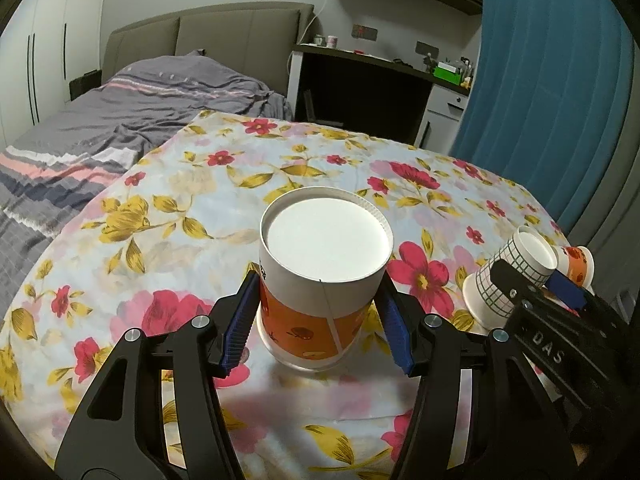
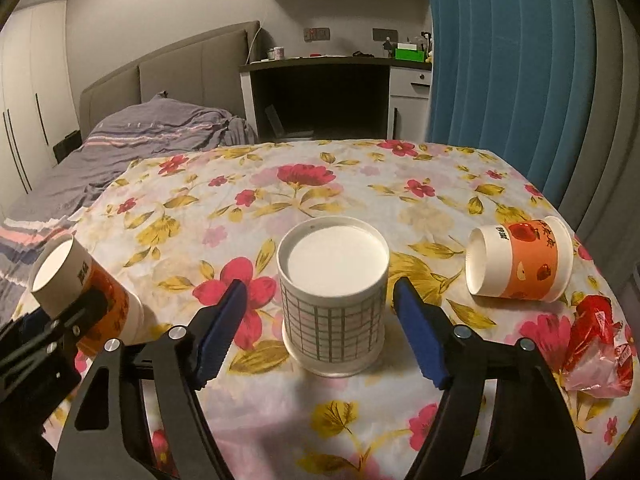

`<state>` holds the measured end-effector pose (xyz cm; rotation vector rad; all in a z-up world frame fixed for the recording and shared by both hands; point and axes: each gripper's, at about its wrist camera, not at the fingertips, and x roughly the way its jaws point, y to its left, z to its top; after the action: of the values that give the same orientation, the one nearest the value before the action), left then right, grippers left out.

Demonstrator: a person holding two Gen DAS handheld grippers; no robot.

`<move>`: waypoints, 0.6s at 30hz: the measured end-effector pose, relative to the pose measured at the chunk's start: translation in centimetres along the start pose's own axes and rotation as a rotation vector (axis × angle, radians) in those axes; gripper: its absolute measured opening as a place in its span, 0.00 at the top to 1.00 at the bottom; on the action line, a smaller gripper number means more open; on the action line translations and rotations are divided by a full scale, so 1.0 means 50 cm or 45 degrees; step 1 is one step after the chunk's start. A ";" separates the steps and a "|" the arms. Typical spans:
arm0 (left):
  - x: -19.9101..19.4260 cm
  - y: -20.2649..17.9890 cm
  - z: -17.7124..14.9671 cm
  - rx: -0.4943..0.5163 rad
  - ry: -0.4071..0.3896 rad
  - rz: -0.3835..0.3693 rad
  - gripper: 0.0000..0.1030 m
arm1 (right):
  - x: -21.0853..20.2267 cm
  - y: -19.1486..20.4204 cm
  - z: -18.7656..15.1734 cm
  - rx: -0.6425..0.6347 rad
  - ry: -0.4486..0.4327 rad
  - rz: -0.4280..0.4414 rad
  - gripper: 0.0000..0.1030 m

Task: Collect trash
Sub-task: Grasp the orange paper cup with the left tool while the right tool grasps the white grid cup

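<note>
A: What is each gripper doing?
B: The left gripper (image 1: 320, 312) clamps an upside-down orange cup (image 1: 316, 280), lifted and tilted over the flowered table (image 1: 240, 184). The right gripper (image 2: 320, 332) stands spread around an upside-down checked cup (image 2: 334, 300), pads apart from its walls.
A: Anything nearby?
B: Near the table's right edge a second orange cup (image 2: 520, 260) lies on its side, with a red wrapper (image 2: 596, 344) just beside it.

I see warm, dim room light from overhead; soft shadows fall on the bench (image 2: 280, 408) toward me, and fisheye edges curve into black corners.
</note>
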<state>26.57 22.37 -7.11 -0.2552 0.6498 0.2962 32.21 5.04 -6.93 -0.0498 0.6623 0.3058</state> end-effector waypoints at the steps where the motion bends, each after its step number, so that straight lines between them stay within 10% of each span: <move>1: 0.001 -0.001 -0.001 0.001 0.002 -0.001 0.45 | 0.002 0.000 0.001 0.002 0.002 -0.001 0.31; 18: 0.005 -0.019 -0.016 0.050 0.003 -0.016 0.45 | -0.017 -0.007 0.005 0.012 -0.006 -0.003 0.48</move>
<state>26.62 21.27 -7.74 -0.2222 0.6557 0.2705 31.81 4.50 -6.23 -0.0408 0.6587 0.3006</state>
